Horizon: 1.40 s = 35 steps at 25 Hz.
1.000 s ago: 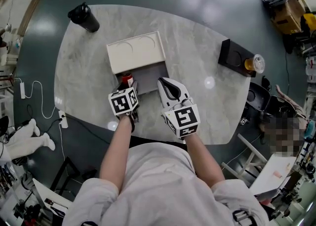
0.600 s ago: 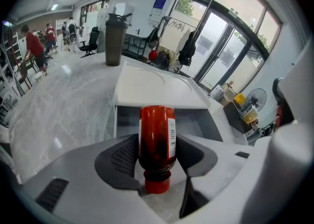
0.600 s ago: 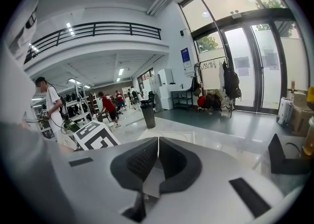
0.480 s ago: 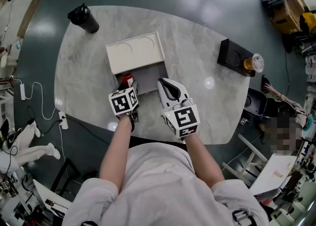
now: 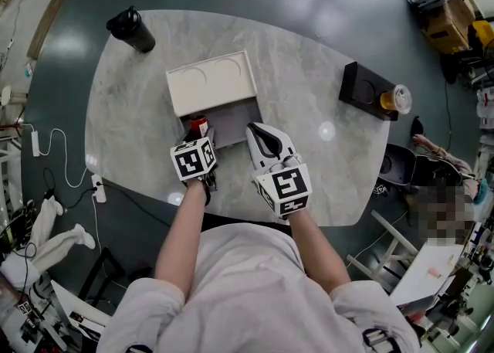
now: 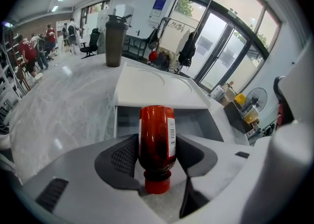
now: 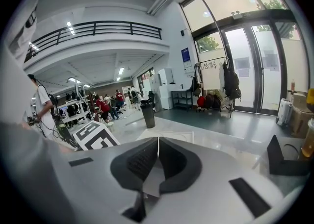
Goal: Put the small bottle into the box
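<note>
Tabletop (image 5: 139, 112) of pale veined marble, rounded in outline and glossy, near edge cut off behind the person's shoulders. White box (image 5: 212, 81) at mid-table: flat matt lid with two shallow round impressions over the far part, grey open compartment on the near side, partly covered from above by both grippers. Black slab-like stand (image 5: 363, 85) toward the right rim, bearing a clear cup (image 5: 399, 99) with something orange in it, too small to tell what. Smooth light-grey plastic right gripper (image 7: 158, 157) with dark ribbed pads (image 7: 140, 161), pressed together on nothing, tips at the near right edge of the box opening. Same-built left gripper (image 6: 157, 155), pinching the small bottle (image 6: 157, 137) by its body between the ribbed pads. Dark cylindrical shaker (image 5: 131, 27), matt and capped, upright near the far left rim, well apart from the box. Small bottle of glossy dark red, round-shouldered, white barcode label down one side, red cap toward the camera and base toward the box. From the head view only a red patch at the near left corner of the opening, the rest hidden under the gripper. Impossible to tell whether above the rim or already within the compartment.
</note>
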Motion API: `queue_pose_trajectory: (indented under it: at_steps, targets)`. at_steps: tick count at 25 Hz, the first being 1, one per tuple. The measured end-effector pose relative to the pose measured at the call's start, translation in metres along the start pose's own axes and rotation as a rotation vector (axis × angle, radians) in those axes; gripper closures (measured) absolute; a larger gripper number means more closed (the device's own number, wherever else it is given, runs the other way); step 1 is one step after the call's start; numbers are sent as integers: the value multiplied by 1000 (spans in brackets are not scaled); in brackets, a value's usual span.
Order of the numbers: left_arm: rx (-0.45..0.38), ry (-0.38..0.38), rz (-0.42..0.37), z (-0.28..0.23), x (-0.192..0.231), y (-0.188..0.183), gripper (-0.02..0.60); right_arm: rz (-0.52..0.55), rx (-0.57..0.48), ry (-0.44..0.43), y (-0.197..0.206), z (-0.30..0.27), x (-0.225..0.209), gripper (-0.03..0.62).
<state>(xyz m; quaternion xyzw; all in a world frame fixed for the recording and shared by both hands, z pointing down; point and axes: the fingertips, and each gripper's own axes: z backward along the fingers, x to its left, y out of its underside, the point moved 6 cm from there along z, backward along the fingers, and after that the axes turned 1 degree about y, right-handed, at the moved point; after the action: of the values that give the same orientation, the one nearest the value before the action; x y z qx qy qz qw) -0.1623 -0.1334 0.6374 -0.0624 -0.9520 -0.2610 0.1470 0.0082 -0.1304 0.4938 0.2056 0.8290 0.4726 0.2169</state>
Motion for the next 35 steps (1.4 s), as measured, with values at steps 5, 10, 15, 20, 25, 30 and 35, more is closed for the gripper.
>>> queue_pose_trajectory:
  at_steps: [5, 10, 15, 20, 25, 30, 35]
  targets:
    - [3, -3, 6, 0, 0, 1, 347, 2, 4, 1, 0, 1, -1, 568]
    - [-4, 0, 13, 1, 2, 1, 347, 5, 4, -2, 0, 0, 1, 568]
    - [-7, 5, 16, 4, 2, 3, 347, 9, 3, -7, -1, 1, 5, 568]
    - [-22, 28, 20, 17, 4, 1, 347, 14, 4, -7, -1, 0, 6, 568]
    - [-93, 74, -32, 54, 7, -4, 482, 21, 6, 3, -2, -1, 12, 568]
    - [-206, 96, -79, 95, 12, -14, 554, 34, 8, 26, -3, 3, 25, 568]
    - [-300, 134, -160, 128, 3, -31, 560, 38, -5, 55, -4, 9, 33, 568]
